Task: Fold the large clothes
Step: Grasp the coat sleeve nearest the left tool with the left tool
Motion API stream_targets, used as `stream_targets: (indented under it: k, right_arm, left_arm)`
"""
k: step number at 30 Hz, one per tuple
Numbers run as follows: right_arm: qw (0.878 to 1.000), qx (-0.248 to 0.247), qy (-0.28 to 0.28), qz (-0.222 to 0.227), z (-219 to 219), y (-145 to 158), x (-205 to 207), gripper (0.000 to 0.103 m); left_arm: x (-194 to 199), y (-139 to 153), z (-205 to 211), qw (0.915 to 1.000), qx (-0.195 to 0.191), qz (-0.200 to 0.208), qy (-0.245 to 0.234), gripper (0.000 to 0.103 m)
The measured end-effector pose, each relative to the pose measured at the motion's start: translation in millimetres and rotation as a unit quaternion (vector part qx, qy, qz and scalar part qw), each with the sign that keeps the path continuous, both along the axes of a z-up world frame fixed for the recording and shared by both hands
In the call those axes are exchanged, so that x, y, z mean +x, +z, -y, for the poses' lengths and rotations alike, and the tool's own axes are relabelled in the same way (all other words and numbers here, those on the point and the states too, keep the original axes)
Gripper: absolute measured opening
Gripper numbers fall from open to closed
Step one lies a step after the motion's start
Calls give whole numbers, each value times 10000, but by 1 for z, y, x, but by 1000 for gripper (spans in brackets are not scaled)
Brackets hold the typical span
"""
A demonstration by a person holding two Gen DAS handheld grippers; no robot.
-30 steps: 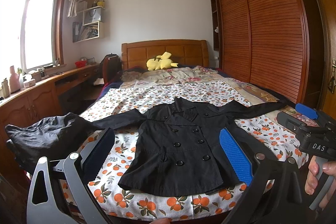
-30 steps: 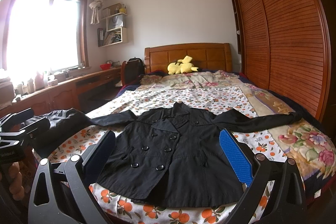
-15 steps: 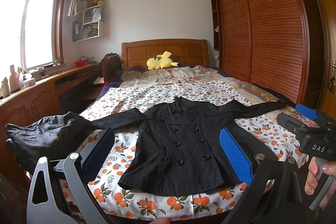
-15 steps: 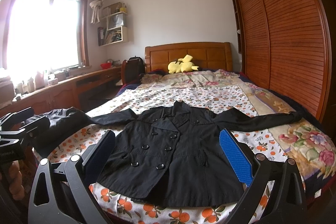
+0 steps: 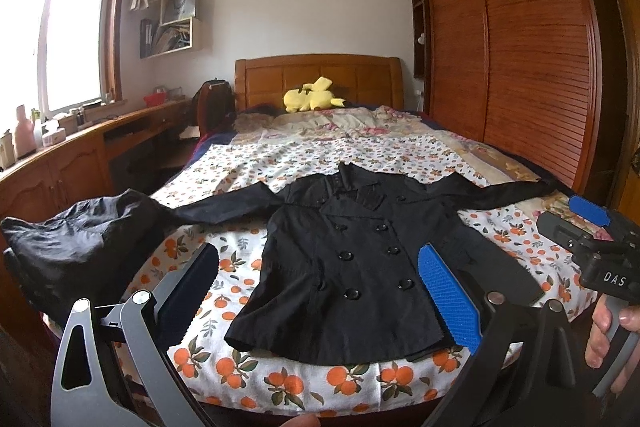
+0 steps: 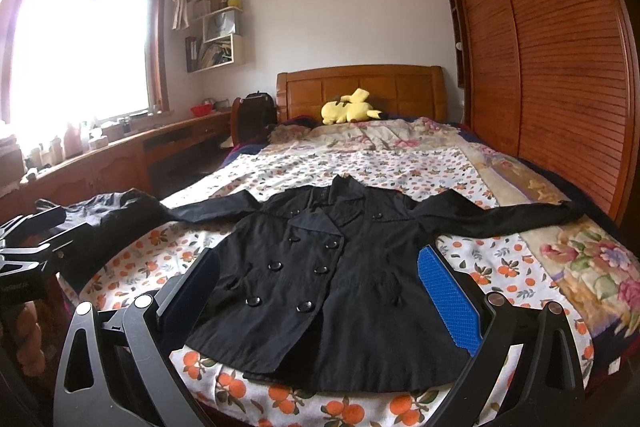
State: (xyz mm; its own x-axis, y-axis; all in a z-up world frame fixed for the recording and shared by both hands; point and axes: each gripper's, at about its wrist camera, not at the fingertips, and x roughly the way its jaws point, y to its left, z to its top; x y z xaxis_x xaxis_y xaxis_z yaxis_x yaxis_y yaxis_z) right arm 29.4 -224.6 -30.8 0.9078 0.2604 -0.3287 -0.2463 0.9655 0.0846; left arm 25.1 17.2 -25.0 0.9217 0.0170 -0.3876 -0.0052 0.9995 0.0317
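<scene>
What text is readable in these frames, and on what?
"DAS" in white letters on the black body of the right gripper, seen from the left wrist view.
White lettering on the body of the left gripper, at the left edge of the right wrist view: too blurred to read.
Binders and papers on the wall shelf: too small to read.
No readable text on the black coat or the bedsheet.
</scene>
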Motion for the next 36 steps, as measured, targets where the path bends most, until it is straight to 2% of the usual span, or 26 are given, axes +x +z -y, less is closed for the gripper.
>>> stream_targets:
  k: [18, 28, 36]
  right_arm:
    - [9987, -242, 451, 68, -30, -18, 57, 96]
    - [9959, -335, 830, -106, -57, -42, 126, 96]
    - [9940, -291, 1025, -264, -82, -55, 176, 96]
  left_arm:
    - [51, -36, -29, 9996, 24, -263, 84, 101]
    - [108, -68, -69, 9977, -37, -615, 281, 101]
    - [158, -83, -107, 9952, -161, -821, 501, 101]
